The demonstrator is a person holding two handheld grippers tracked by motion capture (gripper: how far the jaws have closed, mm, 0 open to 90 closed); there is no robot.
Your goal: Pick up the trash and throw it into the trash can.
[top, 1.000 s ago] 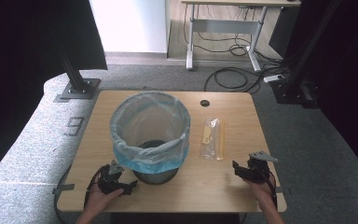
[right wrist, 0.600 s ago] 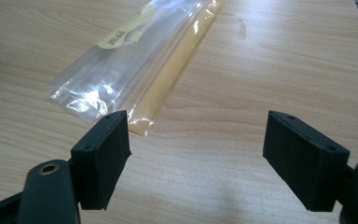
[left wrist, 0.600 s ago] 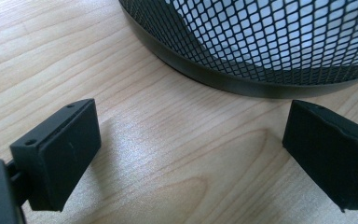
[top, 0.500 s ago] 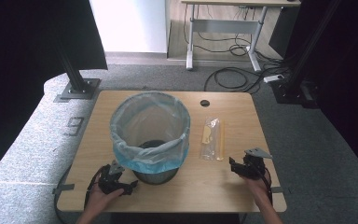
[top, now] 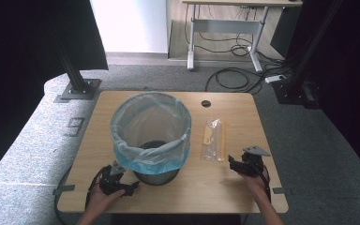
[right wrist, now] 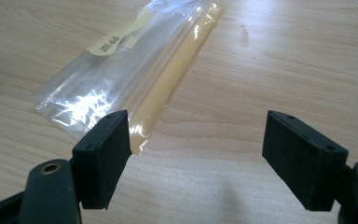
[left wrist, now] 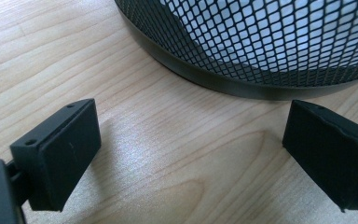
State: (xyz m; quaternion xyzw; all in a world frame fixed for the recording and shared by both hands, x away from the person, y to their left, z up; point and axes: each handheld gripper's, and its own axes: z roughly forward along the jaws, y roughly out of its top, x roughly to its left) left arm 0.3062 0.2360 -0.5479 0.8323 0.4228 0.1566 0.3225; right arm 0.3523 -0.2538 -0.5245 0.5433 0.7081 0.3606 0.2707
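Right gripper (right wrist: 196, 158) jaws spread near plastic bag (right wrist: 126, 65).

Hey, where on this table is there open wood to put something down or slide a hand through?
Bare wood on the table runs along the far edge behind the mesh bin, and down the right side past the plastic bag. It is tight between bin and bag, and at the near edge around the left gripper and right gripper.
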